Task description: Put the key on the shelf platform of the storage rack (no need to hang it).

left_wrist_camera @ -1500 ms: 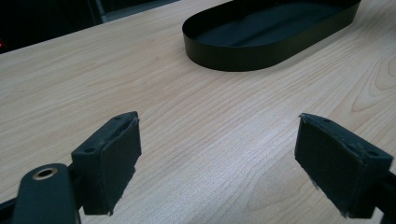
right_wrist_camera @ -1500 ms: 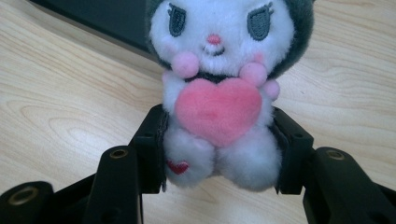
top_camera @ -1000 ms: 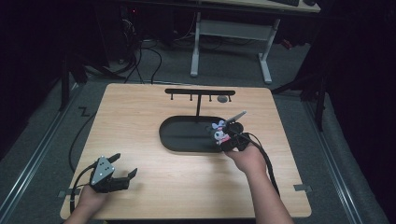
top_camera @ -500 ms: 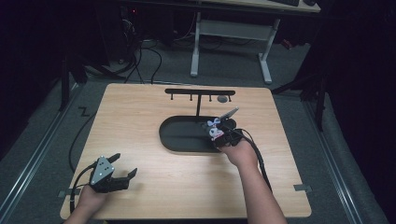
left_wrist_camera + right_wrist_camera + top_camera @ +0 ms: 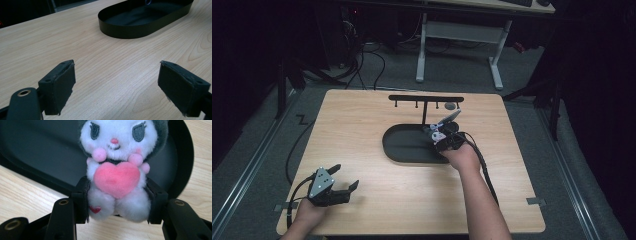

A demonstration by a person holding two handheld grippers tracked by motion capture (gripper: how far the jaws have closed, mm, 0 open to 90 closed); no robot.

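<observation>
plush toy coming in over the tray

my left gripper (image 5: 343,188) idles near me on the table (image 5: 377,205), jaws wide apart and empty. farther out, my right gripper (image 5: 117,202) is clamped on the plush toy (image 5: 117,167) at its waist, pink heart facing the camera. it has slid left since a second ago and now hangs over the right end of the black tray (image 5: 404,150), so i reckon a drop there comes next. beyond stands the hook rack (image 5: 426,99).
</observation>
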